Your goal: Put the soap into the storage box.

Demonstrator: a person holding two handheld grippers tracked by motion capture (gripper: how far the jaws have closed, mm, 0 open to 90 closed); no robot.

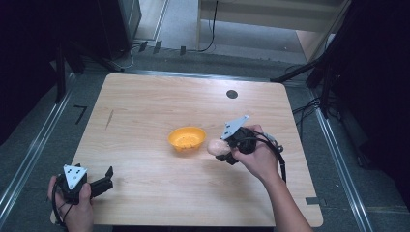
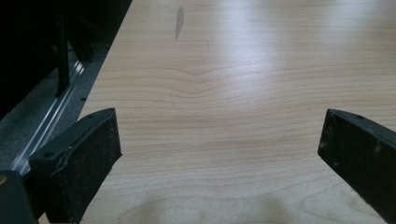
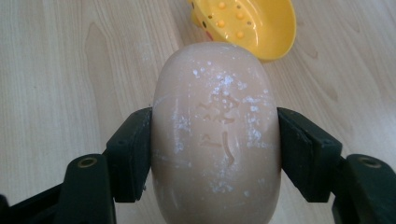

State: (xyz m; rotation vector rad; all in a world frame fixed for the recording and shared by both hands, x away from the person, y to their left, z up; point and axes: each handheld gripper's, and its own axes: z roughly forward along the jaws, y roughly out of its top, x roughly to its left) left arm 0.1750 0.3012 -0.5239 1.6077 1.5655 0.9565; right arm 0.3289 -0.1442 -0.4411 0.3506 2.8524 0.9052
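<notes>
Right gripper point(image 3: 215, 154) clamps pink soap bar point(image 3: 215, 135) just right of yellow dish point(image 1: 186, 138); left gripper point(image 2: 219, 149) gapes empty, well left of dish.

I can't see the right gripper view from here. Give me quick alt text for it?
The right gripper is shut on a pale peach oval soap, one black jaw pressing each side; the soap has an embossed mark and white flecks. Beyond it, a yellow dish with raised bumps sits on the wooden table.
</notes>
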